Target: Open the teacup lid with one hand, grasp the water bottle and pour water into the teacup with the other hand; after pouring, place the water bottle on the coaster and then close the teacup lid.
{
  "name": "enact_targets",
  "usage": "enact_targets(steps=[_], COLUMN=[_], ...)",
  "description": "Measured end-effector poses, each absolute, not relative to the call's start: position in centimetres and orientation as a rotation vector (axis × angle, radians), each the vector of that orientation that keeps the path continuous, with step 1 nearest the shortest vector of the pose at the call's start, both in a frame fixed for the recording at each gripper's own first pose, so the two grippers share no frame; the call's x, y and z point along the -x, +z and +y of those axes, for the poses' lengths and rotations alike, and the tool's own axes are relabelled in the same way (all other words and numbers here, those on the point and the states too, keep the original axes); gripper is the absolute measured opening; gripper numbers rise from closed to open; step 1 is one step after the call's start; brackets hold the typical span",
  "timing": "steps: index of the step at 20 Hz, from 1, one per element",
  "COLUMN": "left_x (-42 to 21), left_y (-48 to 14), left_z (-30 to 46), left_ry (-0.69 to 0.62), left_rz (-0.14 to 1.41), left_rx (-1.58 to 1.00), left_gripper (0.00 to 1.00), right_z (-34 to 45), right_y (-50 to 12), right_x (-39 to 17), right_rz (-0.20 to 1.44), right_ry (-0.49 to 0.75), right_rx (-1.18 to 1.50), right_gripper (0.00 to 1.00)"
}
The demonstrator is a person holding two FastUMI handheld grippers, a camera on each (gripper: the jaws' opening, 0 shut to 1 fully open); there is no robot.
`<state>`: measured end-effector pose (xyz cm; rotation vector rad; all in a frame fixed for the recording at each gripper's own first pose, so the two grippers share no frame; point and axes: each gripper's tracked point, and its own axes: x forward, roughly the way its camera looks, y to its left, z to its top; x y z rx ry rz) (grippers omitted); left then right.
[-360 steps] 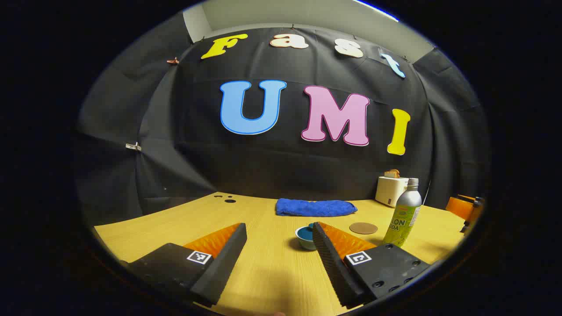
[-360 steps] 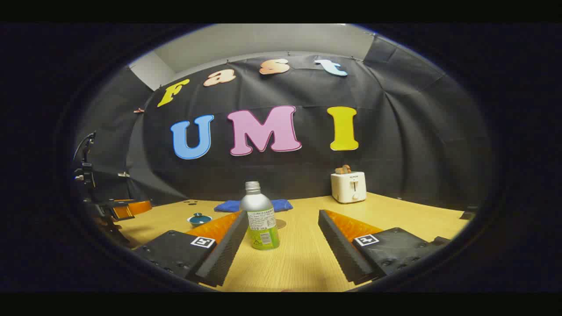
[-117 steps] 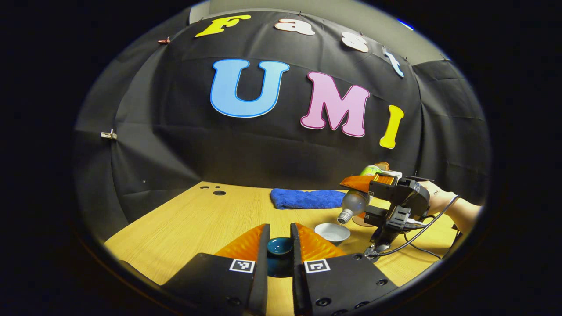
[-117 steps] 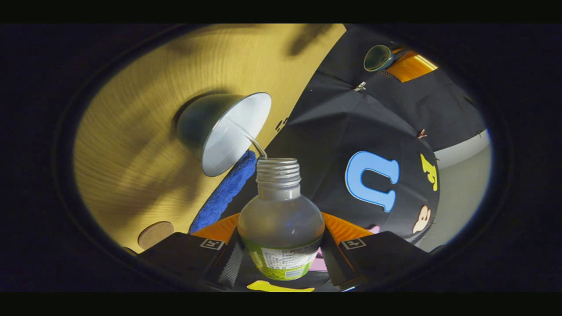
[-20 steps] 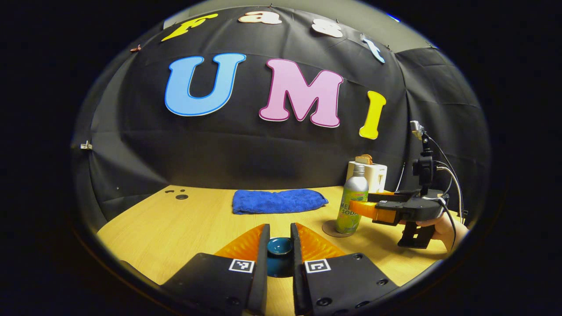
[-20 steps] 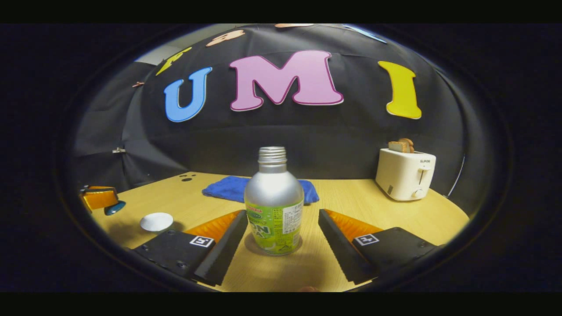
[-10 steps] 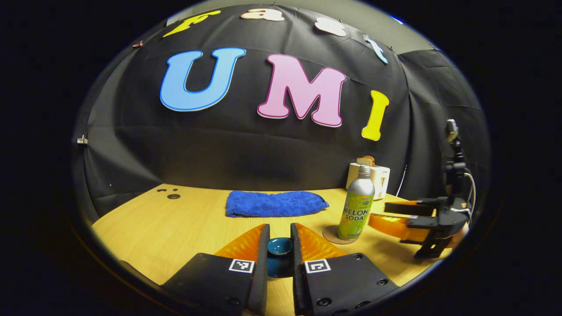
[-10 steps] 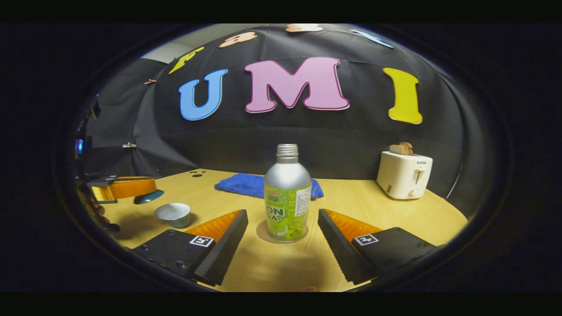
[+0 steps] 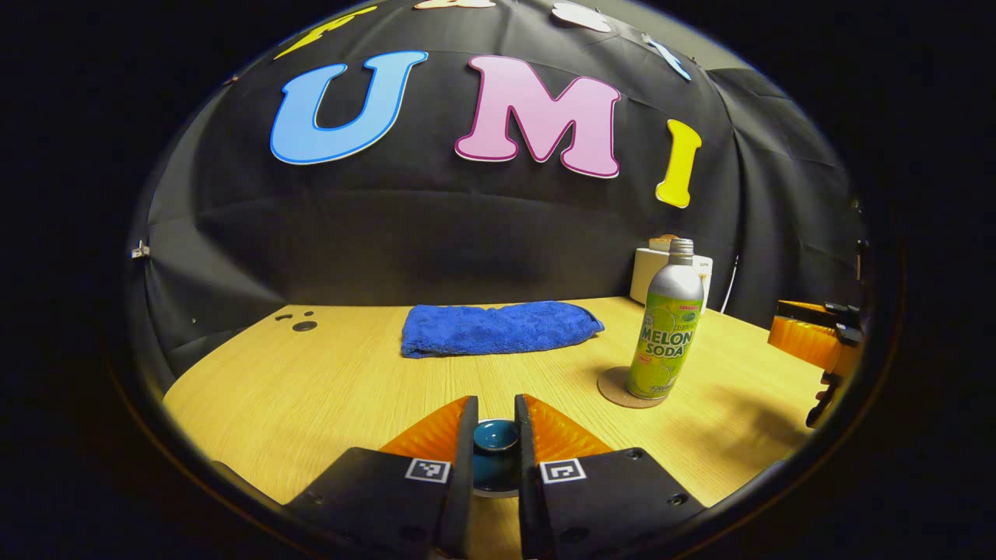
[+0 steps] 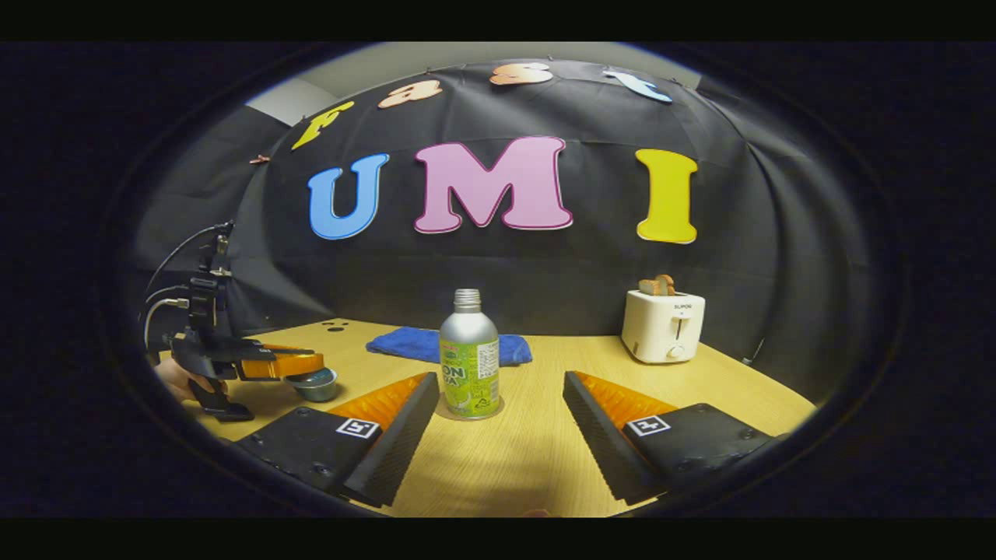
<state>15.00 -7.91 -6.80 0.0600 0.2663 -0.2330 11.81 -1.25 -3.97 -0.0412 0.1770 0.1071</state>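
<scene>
Right gripper view: right gripper (image 10: 498, 424) spread wide, bottle (image 10: 469, 354) upright on coaster (image 10: 469, 411) beyond; teacup (image 10: 315, 383) left of bottle. Left gripper view: left gripper (image 9: 496, 443) clenched on lid (image 9: 496, 437).

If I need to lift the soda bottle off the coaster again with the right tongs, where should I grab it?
Grip the bottle across its straight labelled body, below the shoulder, coming in level from the front. It stands upright on the coaster, centred ahead of the open right tongs. The narrow threaded neck is probably a poorer hold, and the body likely fits the gap.
</scene>
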Motion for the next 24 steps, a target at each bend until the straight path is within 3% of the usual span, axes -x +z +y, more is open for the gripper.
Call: enact_targets(steps=[11, 12, 13, 14, 17, 24], left_x=[-14.6, -14.6, -14.4, -14.2, -13.1, -8.5], left_y=[-7.3, -7.0, -6.6, -6.3, -5.2, 0.2], left_z=[-8.6, -8.6, -8.6, -8.8, -8.8, -7.1], left_ry=[-0.224, -0.221, -0.219, -0.219, -0.21, -0.113], left_rz=[0.272, 0.265, 0.254, 0.247, 0.226, 0.101], left_rx=[-0.063, -0.062, -0.063, -0.061, -0.037, 0.027], left_gripper=[0.35, 0.51, 0.55, 0.7, 0.95, 0.96], right_z=[-0.2, 0.0, 0.0, -0.2, -0.2, -1.4], right_y=[-4.9, -4.9, -4.8, -4.9, -5.1, -4.6], right_x=[-10.7, -10.5, -10.5, -10.5, -10.0, -8.3], right_rz=[0.188, 0.188, 0.186, 0.186, 0.194, 0.213], right_ry=[0.136, 0.142, 0.14, 0.133, 0.118, 0.055], right_rx=[0.072, 0.065, 0.064, 0.068, 0.059, 0.046], right_gripper=[0.99, 0.99, 0.99, 0.99, 0.98, 0.98])
